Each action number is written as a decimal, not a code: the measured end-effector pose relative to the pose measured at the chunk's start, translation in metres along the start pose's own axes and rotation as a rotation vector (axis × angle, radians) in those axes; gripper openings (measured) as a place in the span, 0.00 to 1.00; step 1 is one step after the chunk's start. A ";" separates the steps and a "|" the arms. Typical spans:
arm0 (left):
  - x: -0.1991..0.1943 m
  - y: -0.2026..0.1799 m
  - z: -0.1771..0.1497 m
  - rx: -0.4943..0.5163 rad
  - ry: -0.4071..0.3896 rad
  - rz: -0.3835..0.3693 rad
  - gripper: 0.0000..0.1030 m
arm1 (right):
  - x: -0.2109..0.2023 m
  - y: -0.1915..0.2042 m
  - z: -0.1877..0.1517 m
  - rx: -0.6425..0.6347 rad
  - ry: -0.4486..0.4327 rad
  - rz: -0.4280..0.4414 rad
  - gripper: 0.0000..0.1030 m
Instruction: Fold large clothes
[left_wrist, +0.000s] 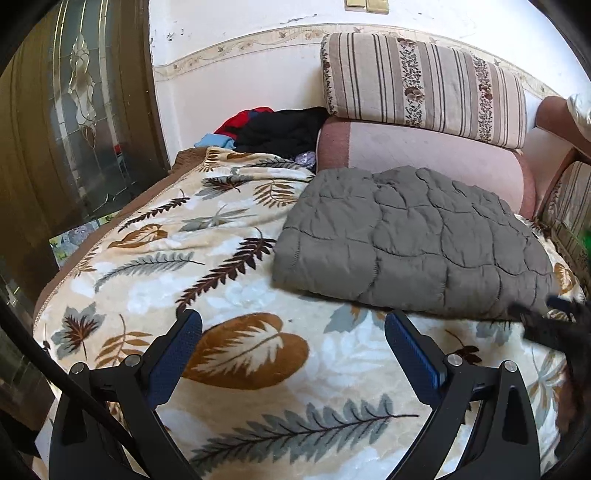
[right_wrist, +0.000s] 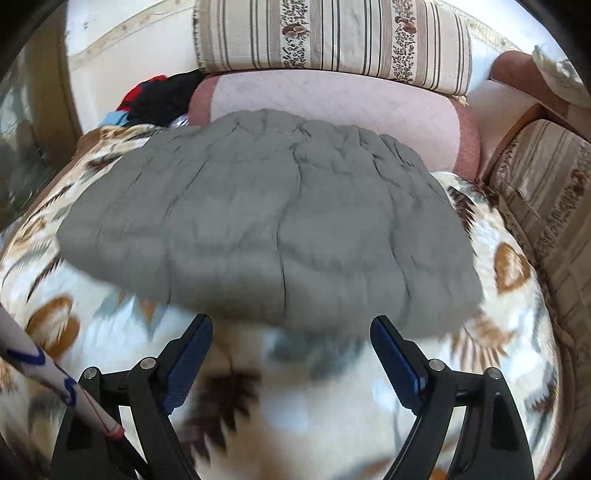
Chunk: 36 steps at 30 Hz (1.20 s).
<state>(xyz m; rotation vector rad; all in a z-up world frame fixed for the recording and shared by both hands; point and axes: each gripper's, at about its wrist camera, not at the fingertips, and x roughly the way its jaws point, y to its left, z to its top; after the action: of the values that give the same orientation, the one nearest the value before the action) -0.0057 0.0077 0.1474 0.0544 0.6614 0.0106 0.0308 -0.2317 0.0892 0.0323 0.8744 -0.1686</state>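
A grey quilted garment (left_wrist: 413, 240) lies folded into a thick rectangle on the leaf-patterned blanket (left_wrist: 207, 258), close to the sofa back. In the right wrist view the same grey garment (right_wrist: 273, 236) fills the middle, slightly blurred. My left gripper (left_wrist: 293, 325) hangs open over the blanket, in front of and left of the garment's near edge, holding nothing. My right gripper (right_wrist: 291, 328) is open too, just short of the garment's front edge, with nothing between its fingers. A dark blurred shape (left_wrist: 554, 325) at the garment's right corner in the left wrist view looks like the other gripper.
A striped floral cushion (left_wrist: 424, 85) rests on a pink bolster (left_wrist: 424, 155) behind the garment. A pile of black, red and blue clothes (left_wrist: 273, 129) sits at the back left. A wooden glazed door (left_wrist: 74, 110) stands left of the sofa; a striped armrest (right_wrist: 546, 206) is on the right.
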 end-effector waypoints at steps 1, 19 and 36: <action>-0.001 -0.003 -0.001 0.002 0.005 -0.019 0.96 | -0.009 -0.002 -0.013 0.002 0.002 0.001 0.88; -0.007 -0.043 -0.026 0.124 0.154 -0.080 0.96 | -0.051 -0.013 -0.079 0.083 0.013 0.006 0.88; 0.001 -0.040 -0.032 0.112 0.205 -0.106 0.96 | -0.051 -0.004 -0.089 0.039 0.021 -0.028 0.88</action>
<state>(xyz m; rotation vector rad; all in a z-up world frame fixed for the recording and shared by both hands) -0.0248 -0.0306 0.1200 0.1279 0.8687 -0.1241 -0.0698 -0.2202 0.0715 0.0581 0.8929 -0.2120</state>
